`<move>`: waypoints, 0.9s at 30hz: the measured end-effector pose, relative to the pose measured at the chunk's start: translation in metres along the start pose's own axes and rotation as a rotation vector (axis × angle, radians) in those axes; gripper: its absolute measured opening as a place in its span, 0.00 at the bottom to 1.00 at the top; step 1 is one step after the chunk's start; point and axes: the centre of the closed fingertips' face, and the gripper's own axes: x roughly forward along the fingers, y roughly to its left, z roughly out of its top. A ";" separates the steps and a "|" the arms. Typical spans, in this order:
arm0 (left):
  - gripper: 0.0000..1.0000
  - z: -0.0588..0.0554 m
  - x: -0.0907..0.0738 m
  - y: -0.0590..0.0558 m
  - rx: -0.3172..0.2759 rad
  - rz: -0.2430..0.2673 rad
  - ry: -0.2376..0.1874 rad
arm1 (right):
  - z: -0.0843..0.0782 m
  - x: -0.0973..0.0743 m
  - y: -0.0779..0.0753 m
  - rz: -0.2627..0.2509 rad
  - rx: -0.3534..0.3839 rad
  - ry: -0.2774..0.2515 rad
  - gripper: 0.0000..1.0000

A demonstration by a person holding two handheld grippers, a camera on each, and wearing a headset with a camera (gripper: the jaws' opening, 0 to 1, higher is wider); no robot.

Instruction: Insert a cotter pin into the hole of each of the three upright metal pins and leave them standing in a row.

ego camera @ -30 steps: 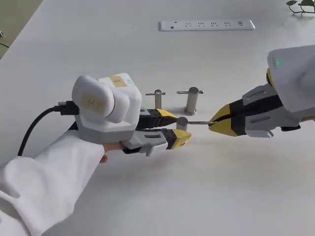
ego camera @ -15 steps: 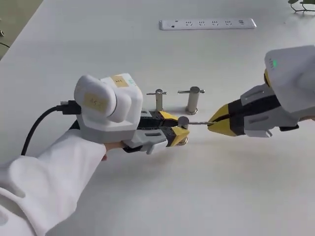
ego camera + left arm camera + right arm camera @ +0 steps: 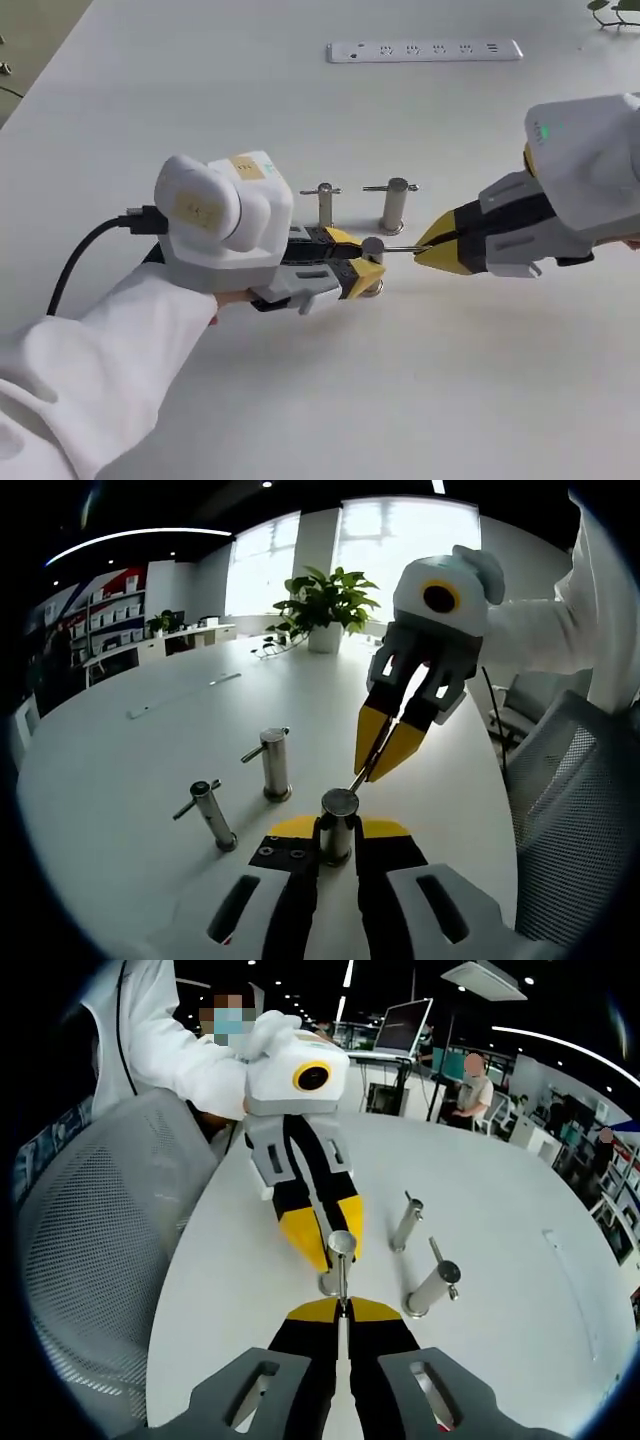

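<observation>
Yellow jaws of the left gripper (image 3: 365, 262) were open on each side of the third metal pin (image 3: 372, 246) a second ago. Now they have shut on it and hold it standing up on the table (image 3: 300, 400). In the left gripper view the pin sits tight between the two yellow tips.

The right gripper (image 3: 425, 248) has its jaws pinched shut on the thin cotter pin (image 3: 400, 249). The cotter pin lies flat and points at the top of the metal pin. This gripper has come a little closer, and the far end of the cotter pin now touches the metal pin just under its cap. I cannot tell if it has gone into the hole yet.

The two other metal pins (image 3: 395, 205) stand just behind, each with a cotter pin already through it. So this is the last one. With it held firm, a gentle push should finish the job.
</observation>
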 end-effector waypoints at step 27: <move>0.12 0.000 0.003 0.001 -0.002 -0.009 0.001 | 0.006 0.000 -0.005 0.002 0.002 -0.018 0.05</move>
